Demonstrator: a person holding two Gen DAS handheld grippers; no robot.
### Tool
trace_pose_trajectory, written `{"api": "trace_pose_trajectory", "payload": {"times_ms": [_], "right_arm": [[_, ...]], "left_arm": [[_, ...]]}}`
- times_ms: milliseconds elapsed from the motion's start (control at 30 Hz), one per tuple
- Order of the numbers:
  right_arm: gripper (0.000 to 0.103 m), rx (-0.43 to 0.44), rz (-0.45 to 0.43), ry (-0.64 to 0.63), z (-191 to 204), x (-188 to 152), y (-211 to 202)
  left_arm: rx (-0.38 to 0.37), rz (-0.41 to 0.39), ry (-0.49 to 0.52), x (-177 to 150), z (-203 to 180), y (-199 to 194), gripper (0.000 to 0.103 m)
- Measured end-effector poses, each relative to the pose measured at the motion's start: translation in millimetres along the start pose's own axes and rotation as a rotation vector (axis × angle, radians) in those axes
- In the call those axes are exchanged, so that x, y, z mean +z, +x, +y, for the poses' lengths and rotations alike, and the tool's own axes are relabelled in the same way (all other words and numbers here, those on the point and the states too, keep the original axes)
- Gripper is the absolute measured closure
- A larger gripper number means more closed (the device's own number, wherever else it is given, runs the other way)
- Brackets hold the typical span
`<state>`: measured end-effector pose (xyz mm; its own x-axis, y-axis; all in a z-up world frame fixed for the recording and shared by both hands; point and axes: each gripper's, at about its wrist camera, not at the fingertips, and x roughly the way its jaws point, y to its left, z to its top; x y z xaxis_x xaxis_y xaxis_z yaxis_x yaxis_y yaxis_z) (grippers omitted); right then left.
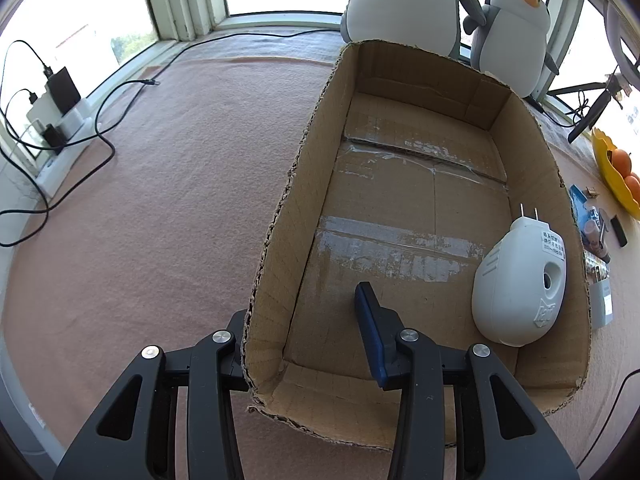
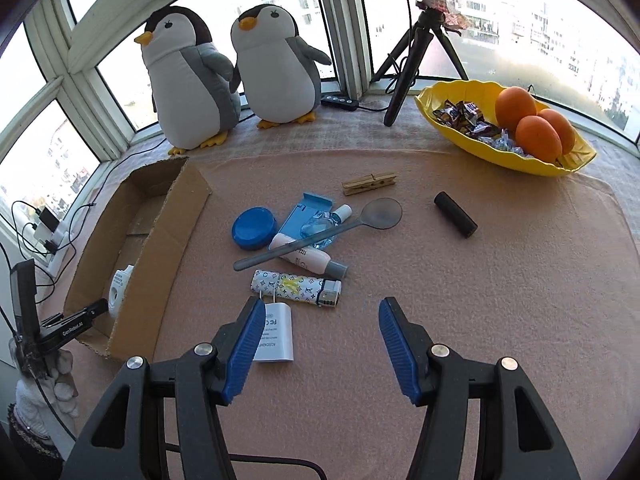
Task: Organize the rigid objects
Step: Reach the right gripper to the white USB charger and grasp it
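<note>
I am clamping the left gripper (image 1: 308, 344) on the near wall of the cardboard box (image 1: 280, 208) to steady it; the white plug-in device (image 1: 520, 280) is already lying inside. My right gripper (image 2: 320, 344) is hovering half open and empty above the white charger (image 2: 276, 332), partly hidden behind its left finger. Farther off, the lighter (image 2: 296, 286), tube (image 2: 308, 258), spoon (image 2: 320, 232) and clothespin (image 2: 370, 182) are waiting on the bench (image 2: 500, 300).

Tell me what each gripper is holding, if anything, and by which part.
The left gripper is clamped on the cardboard box, gripping its side wall at the near corner. The right gripper is open and holds nothing.
</note>
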<state>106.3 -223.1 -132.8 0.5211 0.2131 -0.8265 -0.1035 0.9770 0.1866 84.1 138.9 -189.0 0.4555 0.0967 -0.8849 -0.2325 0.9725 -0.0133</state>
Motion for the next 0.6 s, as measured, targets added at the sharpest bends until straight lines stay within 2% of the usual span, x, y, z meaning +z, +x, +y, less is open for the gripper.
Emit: {"api": "trace_pose_trajectory", "payload": {"times_ms": [167,500,600], "right_arm": [[0.048,0.014,0.031,-0.030,5.5,-8.8,9.4],[0.048,0.049,0.111,-0.131,42.5,-17.3,38.1],[0.053,0.051,0.145,-0.148,49.1,-18.2,48.6]], "left_arm": [[0.002,0.000,0.000,-0.6,0.6,-0.3,0.063],[0.002,-0.001,0.000,-0.5,0.3,-0.3,0.063],[0.001,-0.001,0.000,-0.5,0.4,-0.4,0.063]]}}
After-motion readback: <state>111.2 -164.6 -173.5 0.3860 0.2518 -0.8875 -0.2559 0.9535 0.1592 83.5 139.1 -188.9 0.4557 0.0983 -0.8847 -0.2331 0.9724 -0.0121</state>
